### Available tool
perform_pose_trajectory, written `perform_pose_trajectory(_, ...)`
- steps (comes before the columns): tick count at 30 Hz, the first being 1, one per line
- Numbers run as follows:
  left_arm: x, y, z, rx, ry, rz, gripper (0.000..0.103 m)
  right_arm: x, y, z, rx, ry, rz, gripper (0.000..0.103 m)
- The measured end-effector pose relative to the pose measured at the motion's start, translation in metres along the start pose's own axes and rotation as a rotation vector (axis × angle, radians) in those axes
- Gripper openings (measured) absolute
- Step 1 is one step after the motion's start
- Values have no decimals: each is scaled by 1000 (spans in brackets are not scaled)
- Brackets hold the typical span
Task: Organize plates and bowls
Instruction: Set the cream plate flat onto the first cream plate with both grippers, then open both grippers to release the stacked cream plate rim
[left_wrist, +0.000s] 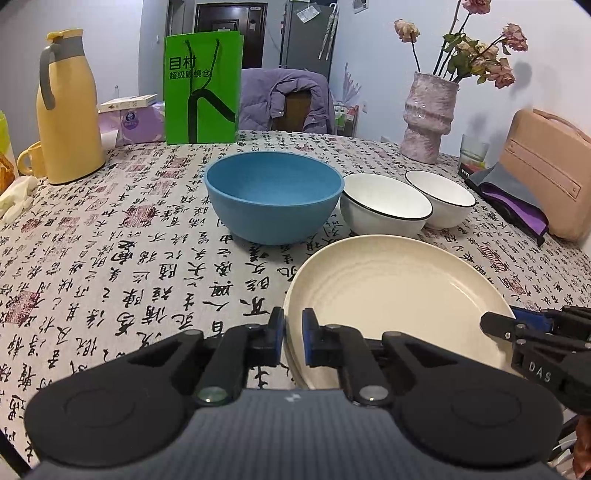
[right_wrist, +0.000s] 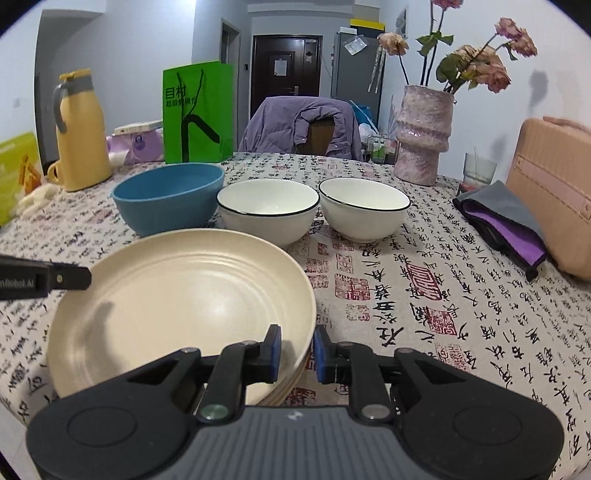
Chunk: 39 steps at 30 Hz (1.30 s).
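The cream plate stack (left_wrist: 395, 291) sits on the near part of the surface (left_wrist: 110, 258), at least two plates deep judging by the doubled rims at its near edge. I have both tongs on it. My left tongs (left_wrist: 293, 341) are clamped on the stack's left rim, blue pads pressed against the rim from either side. My right tongs (right_wrist: 297, 352) straddle the right rim in the right wrist view; the jaws are nearly closed, but a sliver of gap shows beside the outer pad, so I cannot tell whether they actually pinch the rim.

Just behind the stack stands a row of three bowls. The blue bowl (left_wrist: 273, 201) is leftmost and largest. The first white bowl (left_wrist: 384, 208), with a dark rim line, sits just beside it, and the second white bowl (left_wrist: 441, 199) is next to that, the two nearly touching. All three are upright and empty.

Further out, at the far edge of the surface: a yellow thermos jug (left_wrist: 68, 110) at left with a yellow mug (left_wrist: 31, 158) beside it, a green paper bag (left_wrist: 202, 88) standing upright, and a pink vase (left_wrist: 430, 116) holding dried roses at right. A pink case (left_wrist: 550, 166) lies at the far right, with a grey and purple pouch (left_wrist: 511, 199) in front of it. A purple jacket (left_wrist: 284, 99) hangs over the chair beyond the surface.
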<state>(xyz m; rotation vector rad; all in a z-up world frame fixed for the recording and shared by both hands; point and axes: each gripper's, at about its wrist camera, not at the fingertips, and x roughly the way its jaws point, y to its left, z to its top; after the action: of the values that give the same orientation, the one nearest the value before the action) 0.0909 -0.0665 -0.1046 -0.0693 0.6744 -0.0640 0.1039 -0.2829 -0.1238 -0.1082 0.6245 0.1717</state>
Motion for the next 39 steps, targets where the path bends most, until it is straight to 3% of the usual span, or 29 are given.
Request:
perform_pose_trajectory(16,2,1,-1,-3,6,1,12,-1,1,-5,-10,-22,14,26)
perform_pose_trajectory(18,2,1,-1,-7,5,2,18,-2,-2,-5,7,-24,27,26)
perform_pose_trajectory(21,-2,4,-1,-16,-14,-2,37,-6,-8,-3,43,-42,64,33)
perform_pose_trajectory(24,-8,5,0,-9,-53,2,54,-13,-12,-2,66,-76,97,51)
perform_pose_trajectory(27,-15,7,1,-8,-96,5,79,-19,-16,-2,99,-111,146,72)
perform_pose_trajectory(29,-21,11,1,-11,-133,7,101,-23,-20,-1,129,-132,186,98)
perform_pose_trajectory(31,-26,13,1,-13,-165,2,103,-26,-23,0,150,-147,216,103)
perform_pose_trajectory(39,-44,26,-1,-14,-217,9,103,-36,-25,0,187,-193,256,103)
